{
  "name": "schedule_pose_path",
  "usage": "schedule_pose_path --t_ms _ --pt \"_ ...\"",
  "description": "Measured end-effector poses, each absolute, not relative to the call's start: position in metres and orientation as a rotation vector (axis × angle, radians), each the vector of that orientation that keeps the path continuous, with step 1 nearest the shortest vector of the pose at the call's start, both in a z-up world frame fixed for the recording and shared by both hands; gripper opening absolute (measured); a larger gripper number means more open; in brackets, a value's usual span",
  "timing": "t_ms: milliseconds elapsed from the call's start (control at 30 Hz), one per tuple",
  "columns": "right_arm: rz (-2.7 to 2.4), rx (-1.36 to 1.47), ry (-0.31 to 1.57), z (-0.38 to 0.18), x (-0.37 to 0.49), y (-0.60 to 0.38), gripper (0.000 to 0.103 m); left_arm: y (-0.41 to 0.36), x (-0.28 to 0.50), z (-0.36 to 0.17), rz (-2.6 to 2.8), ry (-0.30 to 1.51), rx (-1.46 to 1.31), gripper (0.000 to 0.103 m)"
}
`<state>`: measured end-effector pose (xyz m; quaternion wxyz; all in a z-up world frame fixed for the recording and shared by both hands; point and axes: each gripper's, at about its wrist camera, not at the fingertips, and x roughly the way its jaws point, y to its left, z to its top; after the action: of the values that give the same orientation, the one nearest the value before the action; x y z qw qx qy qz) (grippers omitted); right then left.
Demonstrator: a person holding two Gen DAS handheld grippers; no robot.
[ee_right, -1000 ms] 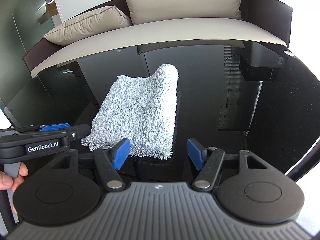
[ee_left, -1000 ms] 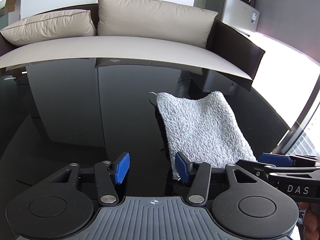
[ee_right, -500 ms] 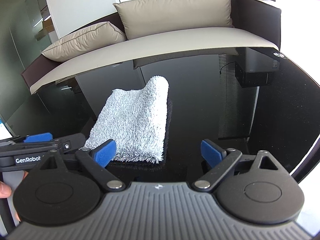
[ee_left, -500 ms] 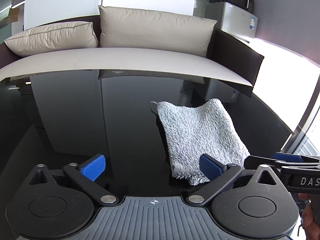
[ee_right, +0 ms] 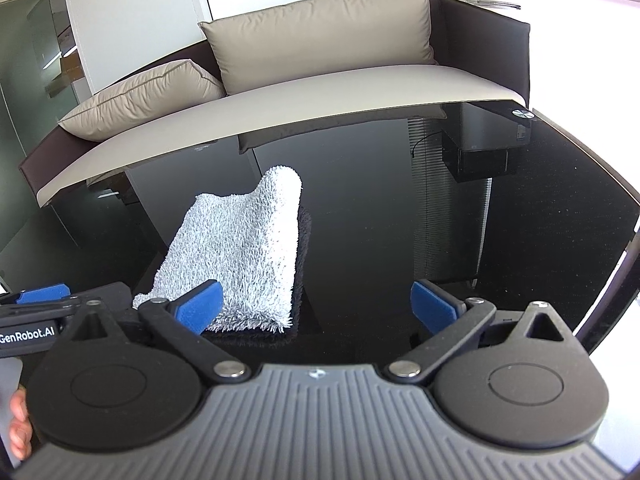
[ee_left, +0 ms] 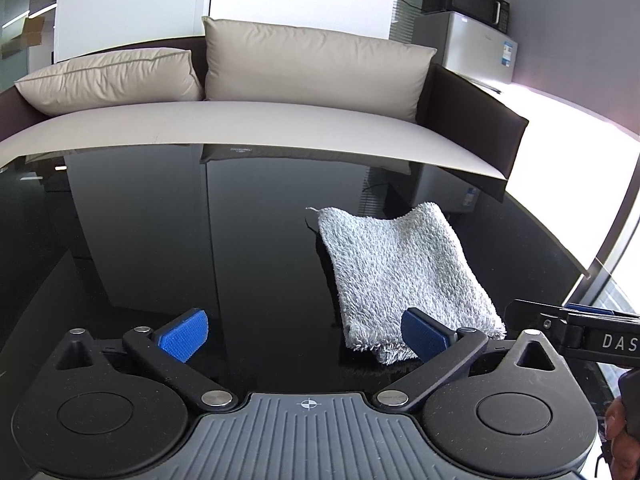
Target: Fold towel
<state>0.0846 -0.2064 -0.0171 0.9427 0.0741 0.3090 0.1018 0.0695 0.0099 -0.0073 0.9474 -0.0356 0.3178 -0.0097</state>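
Note:
A folded grey towel lies on the glossy black table, with a raised hump along its far right edge. It also shows in the right wrist view. My left gripper is open and empty, just short of the towel's near edge; its right pad sits in front of the towel's near corner. My right gripper is open and empty, with its left pad in front of the towel's near edge. Each gripper appears at the side of the other's view.
A sofa with two beige cushions stands just beyond the table's far edge. A microwave on a small fridge stands at the back right. The table's rounded right edge lies near a bright window.
Both grippers opened wide and drew back from the towel's near edge. The towel now lies released on the table, farther from both cameras.

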Motion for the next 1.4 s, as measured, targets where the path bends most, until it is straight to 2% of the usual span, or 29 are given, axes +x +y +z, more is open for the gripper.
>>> schedule_pose_path --t_ms 1400 --pt "0.218 0.123 0.603 -0.018 0.024 -0.211 0.102 -0.002 0.010 -0.003 -0.023 0.605 -0.017 0.102"
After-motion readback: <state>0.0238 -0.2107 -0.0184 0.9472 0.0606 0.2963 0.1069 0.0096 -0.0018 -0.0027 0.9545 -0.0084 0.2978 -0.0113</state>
